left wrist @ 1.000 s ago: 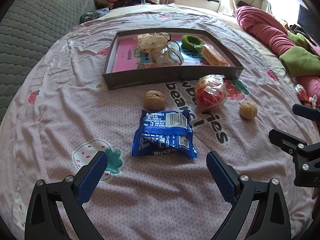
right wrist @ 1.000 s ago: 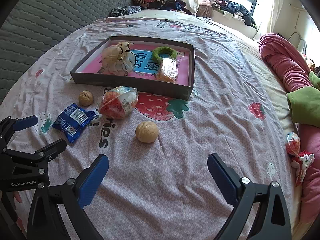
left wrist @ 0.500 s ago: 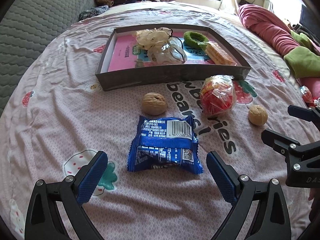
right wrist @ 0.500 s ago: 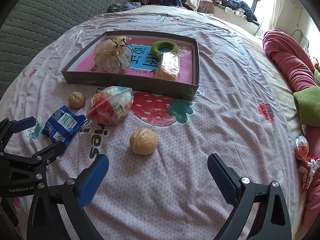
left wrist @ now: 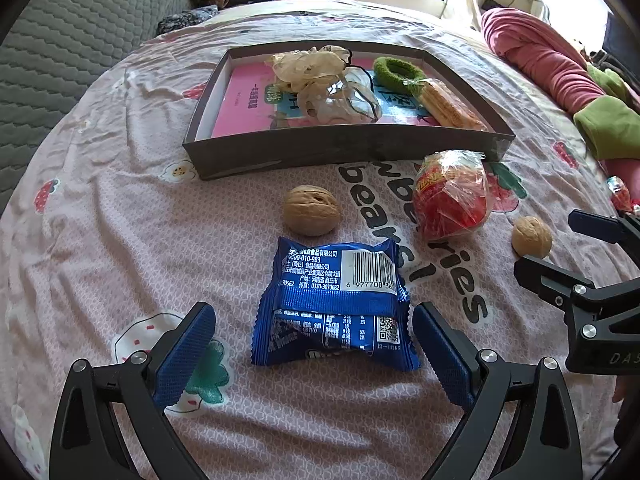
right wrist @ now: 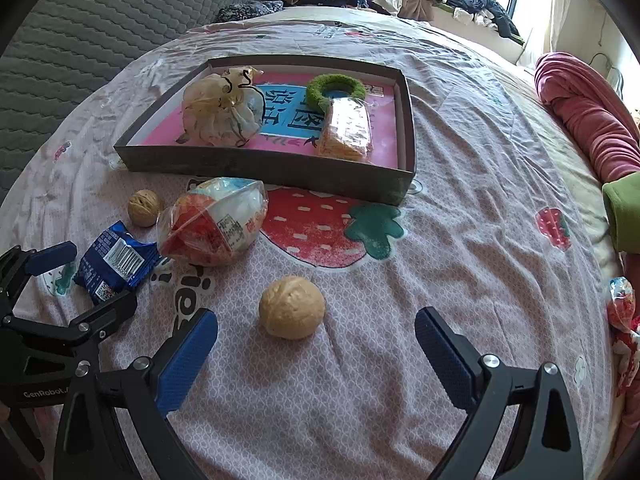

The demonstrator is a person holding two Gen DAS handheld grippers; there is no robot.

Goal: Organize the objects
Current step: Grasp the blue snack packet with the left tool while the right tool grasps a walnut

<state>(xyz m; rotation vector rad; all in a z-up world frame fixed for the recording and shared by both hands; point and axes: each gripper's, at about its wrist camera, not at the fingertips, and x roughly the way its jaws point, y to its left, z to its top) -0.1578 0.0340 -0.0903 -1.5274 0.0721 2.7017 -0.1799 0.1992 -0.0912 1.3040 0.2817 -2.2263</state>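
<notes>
A blue snack packet lies on the bedsheet, its near end between the fingers of my open left gripper; it also shows in the right wrist view as the blue packet. Just beyond it sits a walnut. A second walnut rests just ahead of my open right gripper. A red-and-white wrapped snack lies between them. The dark tray behind holds a beige pouch, a green ring and an orange wafer pack.
A pink blanket roll and green cloth lie along the right. A small wrapped candy sits near the bed's right edge. A grey quilted headboard rises at the left; clothes are piled at the back.
Both grippers have moved forward and lower. The blue packet now lies between the left fingers, and the second walnut is just in front of the right fingers. Both stay open.
</notes>
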